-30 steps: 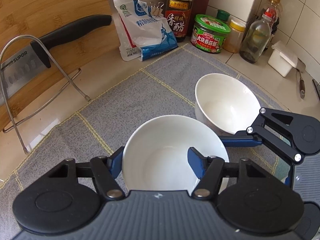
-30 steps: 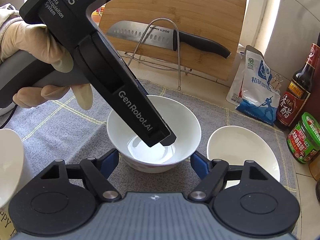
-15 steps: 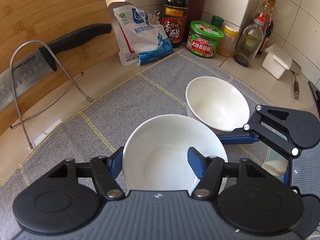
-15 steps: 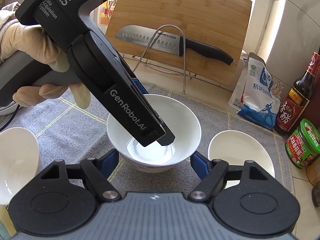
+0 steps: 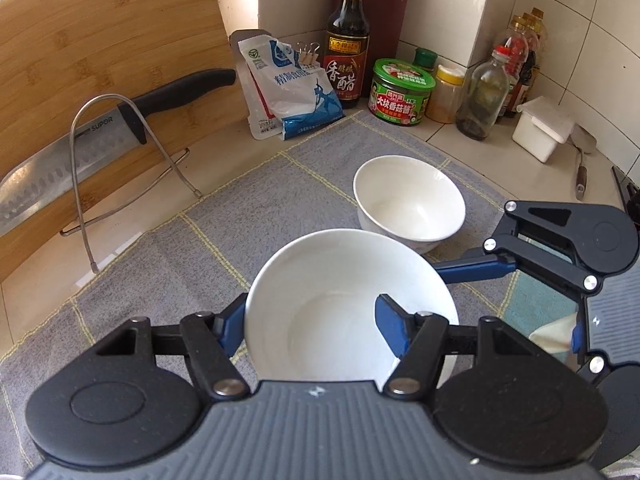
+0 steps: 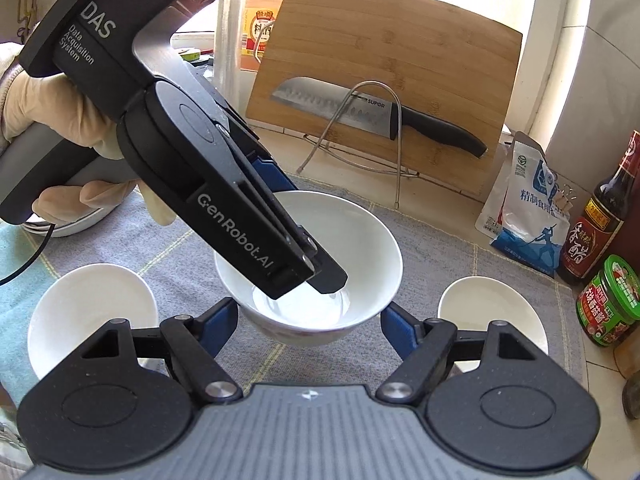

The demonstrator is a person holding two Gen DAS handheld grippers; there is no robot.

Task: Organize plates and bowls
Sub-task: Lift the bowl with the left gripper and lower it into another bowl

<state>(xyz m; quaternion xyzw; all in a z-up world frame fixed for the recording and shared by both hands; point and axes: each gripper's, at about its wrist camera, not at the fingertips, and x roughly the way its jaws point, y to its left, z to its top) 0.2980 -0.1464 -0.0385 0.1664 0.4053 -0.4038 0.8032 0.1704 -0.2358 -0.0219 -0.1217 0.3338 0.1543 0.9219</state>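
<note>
My left gripper (image 5: 310, 322) is shut on the rim of a white bowl (image 5: 332, 320), one finger inside and one outside, and holds it above the grey mat (image 5: 248, 216). The same bowl (image 6: 352, 240) shows in the right wrist view with the left gripper's fingers (image 6: 324, 276) reaching into it. A second white bowl (image 5: 408, 200) stands on the mat beyond it, also at right in the right wrist view (image 6: 492, 312). A third white bowl (image 6: 88, 312) stands at left. My right gripper (image 6: 310, 322) is open, its fingers on either side below the held bowl, not touching it.
A bamboo cutting board (image 5: 100, 40) leans at the back with a knife (image 5: 80, 148) on a wire stand (image 5: 96, 168). A salt bag (image 5: 288, 92), a vinegar bottle (image 5: 346, 40), a green-lidded jar (image 5: 402, 92), more bottles and a white box (image 5: 542, 128) line the tiled wall.
The left gripper has lifted the bowl higher off the mat. The right gripper has pulled back and up, so the third bowl at left shows more fully.
</note>
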